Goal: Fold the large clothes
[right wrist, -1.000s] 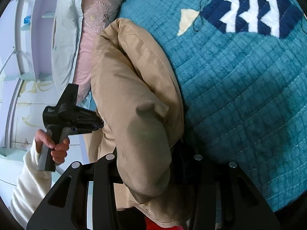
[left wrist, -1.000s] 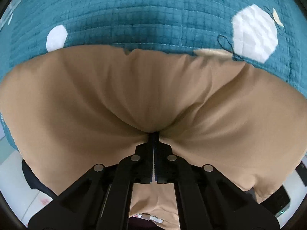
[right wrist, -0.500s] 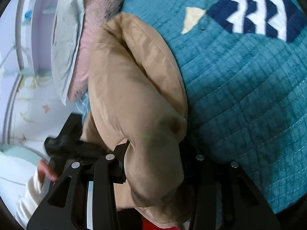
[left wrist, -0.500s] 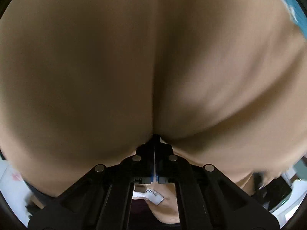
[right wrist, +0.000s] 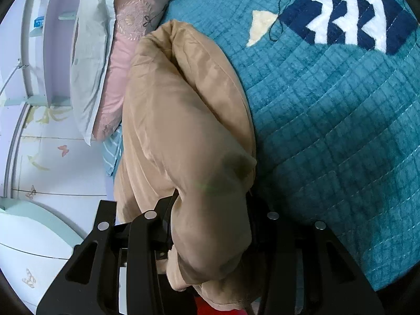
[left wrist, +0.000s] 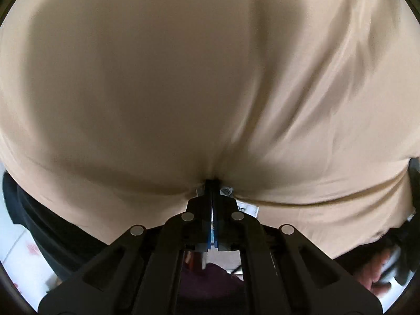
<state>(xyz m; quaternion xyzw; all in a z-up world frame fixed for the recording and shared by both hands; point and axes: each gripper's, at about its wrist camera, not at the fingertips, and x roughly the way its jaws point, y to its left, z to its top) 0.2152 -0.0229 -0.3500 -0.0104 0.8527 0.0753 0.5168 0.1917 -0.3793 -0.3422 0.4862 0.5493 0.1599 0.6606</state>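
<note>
On the teal quilt [right wrist: 328,131], tan garment [right wrist: 183,120] bunched beside pink pillow [right wrist: 131,34], left gripper [left wrist: 212,183] pinching its fabric, cloth filling that view, right gripper [right wrist: 210,225] clamped around a thick fold.

Soft daylight is filling both fisheye views, bending their edges into dark rims. Shadow is dimming the close, slightly blurred tan garment [left wrist: 183,84]; the quilt [right wrist: 328,131] is showing sharply.

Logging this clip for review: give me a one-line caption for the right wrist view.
Right gripper clamps a bunched tan garment above a teal quilted bedspread, pink pillow alongside.
</note>
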